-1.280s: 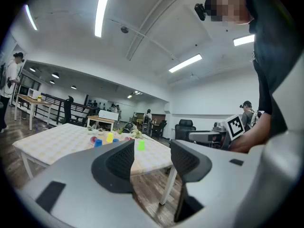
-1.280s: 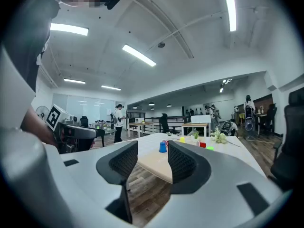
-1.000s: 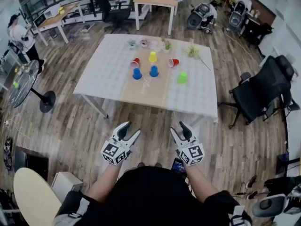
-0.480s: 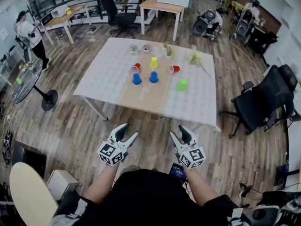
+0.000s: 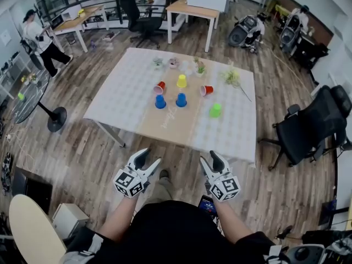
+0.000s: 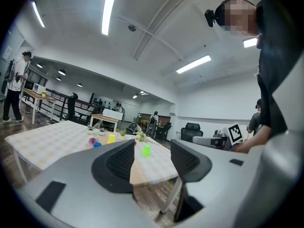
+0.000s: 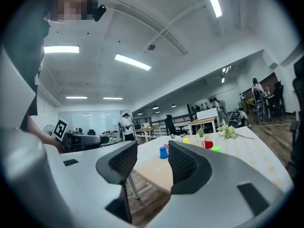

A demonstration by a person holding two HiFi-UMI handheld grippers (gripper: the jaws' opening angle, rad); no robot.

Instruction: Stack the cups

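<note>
Several cups sit in the middle of the white checked table [image 5: 126,87]: a yellow cup [image 5: 181,81], two blue cups [image 5: 160,102] [image 5: 181,99], a green cup [image 5: 215,110], and two red cups lying on their sides [image 5: 159,87] [image 5: 207,90]. My left gripper [image 5: 150,158] and right gripper [image 5: 209,159] hang side by side over the wooden floor, short of the table's near edge. Both are open and empty. The left gripper view shows the green cup [image 6: 146,150] far off between open jaws. In the right gripper view a blue cup [image 7: 163,152] stands far off.
Small plant pots [image 5: 173,62] and a flower sprig [image 5: 232,77] lie at the table's far side. A black office chair [image 5: 313,125] stands to the right, a round stand table [image 5: 27,98] to the left. A person [image 5: 41,40] walks at far left.
Both grippers have come forward toward the table together with the person's step; the table looks nearer. The jaws stay open as before.
</note>
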